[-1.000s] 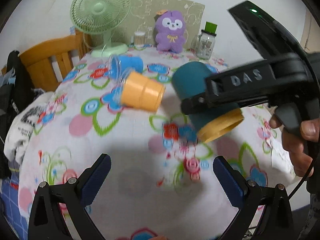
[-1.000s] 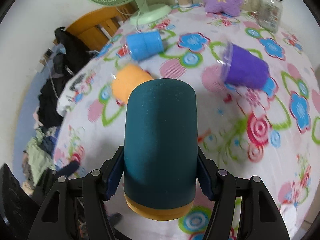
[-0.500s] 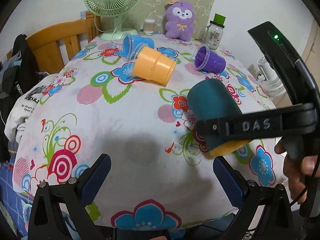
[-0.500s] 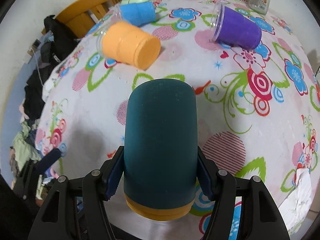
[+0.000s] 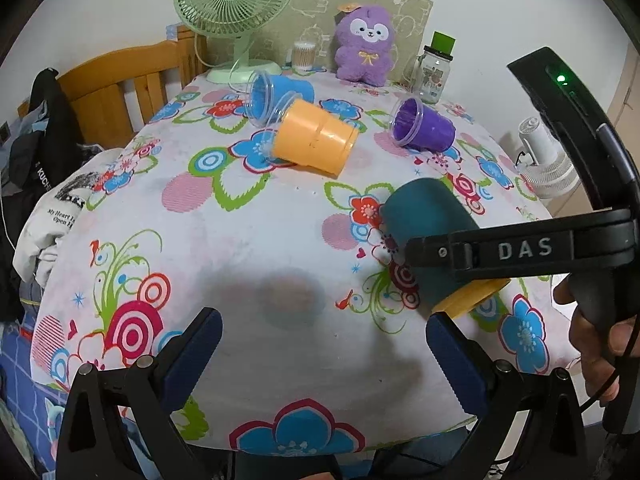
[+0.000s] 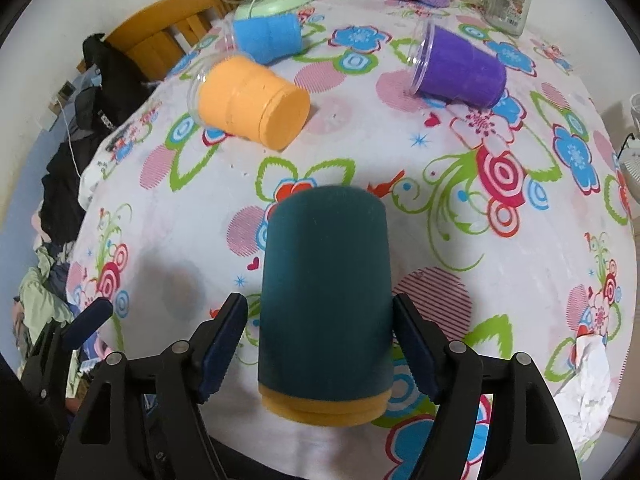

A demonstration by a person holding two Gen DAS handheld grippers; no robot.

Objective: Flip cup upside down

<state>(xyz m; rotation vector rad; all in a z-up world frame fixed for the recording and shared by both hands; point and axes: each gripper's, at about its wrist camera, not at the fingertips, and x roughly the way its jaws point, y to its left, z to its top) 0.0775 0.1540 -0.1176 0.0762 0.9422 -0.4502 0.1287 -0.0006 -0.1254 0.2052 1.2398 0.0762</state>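
The flowered tablecloth (image 6: 460,208) spreads ahead of and below both claws, with the orange cup (image 6: 252,102), purple cup (image 6: 460,68) and blue cup (image 6: 268,38) lying on their sides well beyond them. The teal cup (image 6: 324,304) sits between the fingers of the right claw (image 6: 320,344), pads at or barely off its sides, orange-rimmed end nearest the camera; whether it rests on the cloth I cannot tell. This looks like the set-down step, so next comes spreading and backing off straight, while the left claw (image 5: 320,352) hangs wide open with nothing in it.
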